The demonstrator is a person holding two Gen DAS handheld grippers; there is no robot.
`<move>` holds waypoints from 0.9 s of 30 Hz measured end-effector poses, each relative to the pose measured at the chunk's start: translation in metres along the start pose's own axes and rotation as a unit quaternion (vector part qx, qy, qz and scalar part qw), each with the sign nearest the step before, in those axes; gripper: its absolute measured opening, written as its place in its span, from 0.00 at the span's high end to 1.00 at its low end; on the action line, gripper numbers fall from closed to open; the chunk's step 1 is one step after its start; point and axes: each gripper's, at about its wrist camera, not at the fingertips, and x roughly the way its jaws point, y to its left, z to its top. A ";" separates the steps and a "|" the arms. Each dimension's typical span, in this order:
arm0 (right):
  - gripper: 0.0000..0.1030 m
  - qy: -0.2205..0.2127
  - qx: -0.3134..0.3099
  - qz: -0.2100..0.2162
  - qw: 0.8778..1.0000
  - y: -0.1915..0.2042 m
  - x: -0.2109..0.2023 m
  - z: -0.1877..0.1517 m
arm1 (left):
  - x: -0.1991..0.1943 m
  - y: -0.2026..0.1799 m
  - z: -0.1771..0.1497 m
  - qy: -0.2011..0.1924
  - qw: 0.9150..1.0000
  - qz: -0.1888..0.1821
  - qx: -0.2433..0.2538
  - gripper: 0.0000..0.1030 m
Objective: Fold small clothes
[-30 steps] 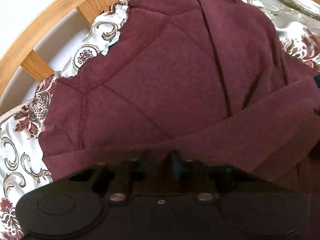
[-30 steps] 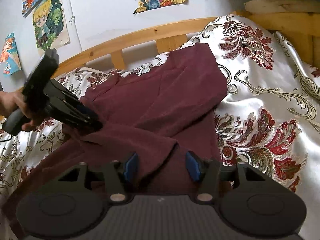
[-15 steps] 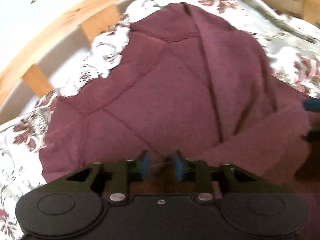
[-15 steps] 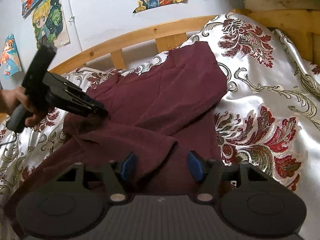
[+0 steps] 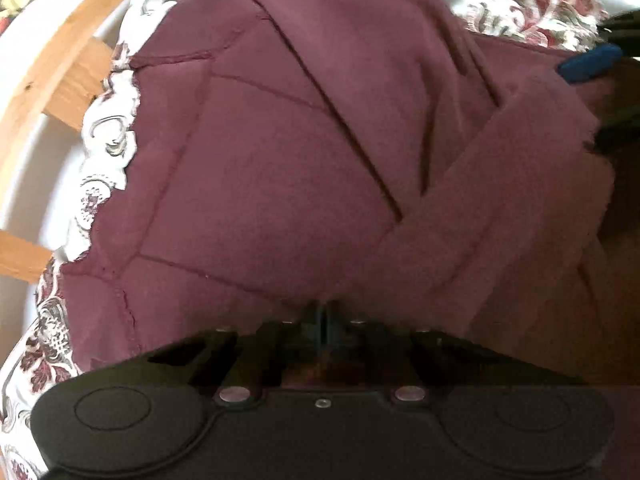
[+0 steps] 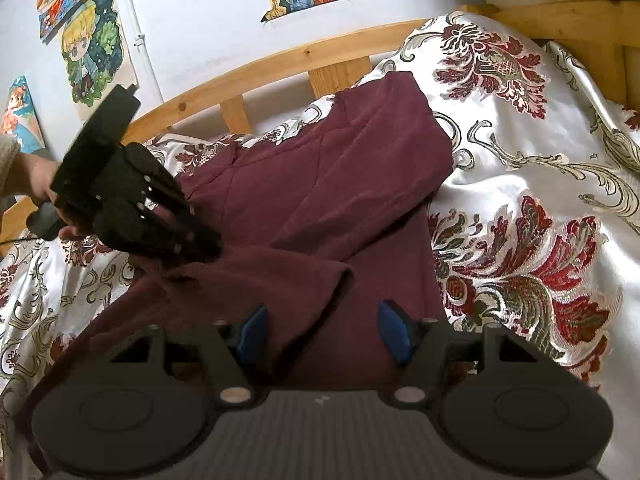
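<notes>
Maroon garment [image 6: 320, 200] on patterned bedspread [image 6: 540, 184], near wooden headboard [image 6: 256, 68]. One side panel folded over body; sleeve [image 5: 500, 184] laid diagonally across front. Fold looks partly done; lower part unfolded, final halving left.

Left gripper [image 5: 324, 316]: jaws fully closed; tips at sleeve edge, whether cloth pinched cannot tell.

Right gripper [image 6: 324, 332]: jaws opening, wide apart, cloth lying between blue pads [image 6: 394, 332], not clamped.

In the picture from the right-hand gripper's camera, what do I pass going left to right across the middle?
Person's hand → left gripper, shut on the cloth → maroon garment → flowered satin bedspread.
</notes>
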 end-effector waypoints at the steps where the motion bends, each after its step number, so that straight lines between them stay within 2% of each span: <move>1: 0.34 0.000 0.002 0.001 1.000 0.000 0.000 0.000 | 0.000 0.000 0.000 -0.004 1.000 0.003 -0.003 0.99; 10: 0.33 0.000 0.006 0.000 1.000 -0.002 -0.001 0.000 | -0.005 0.012 -0.001 -0.056 0.993 0.057 -0.085 0.99; 14: 0.33 0.000 0.001 -0.003 1.000 0.000 -0.001 0.000 | -0.001 0.000 -0.003 -0.053 0.990 0.086 -0.103 0.91; 15: 0.33 0.000 -0.001 -0.005 1.000 0.000 -0.001 0.000 | -0.003 -0.002 -0.004 -0.054 0.988 0.086 -0.112 0.86; 17: 0.30 -0.001 -0.004 -0.007 1.000 0.001 -0.001 0.001 | -0.012 -0.003 -0.008 -0.055 0.987 0.074 -0.131 0.54; 19: 0.29 -0.004 -0.009 -0.012 1.000 0.002 -0.003 0.001 | -0.025 -0.008 -0.015 -0.066 0.985 0.077 -0.142 0.39; 21: 0.27 -0.007 -0.015 -0.017 1.000 0.003 -0.005 0.003 | -0.044 -0.014 -0.028 -0.082 0.982 0.081 -0.153 0.34; 22: 0.25 -0.010 -0.019 -0.019 1.000 0.004 -0.007 0.003 | -0.054 -0.017 -0.036 -0.086 0.979 0.085 -0.166 0.27; 23: 0.23 -0.014 -0.023 -0.024 0.999 0.005 -0.009 0.004 | -0.063 -0.021 -0.046 -0.089 0.974 0.089 -0.186 0.18; 25: 0.17 -0.020 -0.030 -0.028 0.999 0.008 -0.013 0.007 | -0.080 -0.030 -0.067 -0.097 0.964 0.096 -0.228 0.08; 27: 0.10 -0.027 -0.042 -0.030 0.998 0.014 -0.019 0.008 | -0.096 -0.042 -0.092 -0.110 0.953 0.085 -0.269 0.05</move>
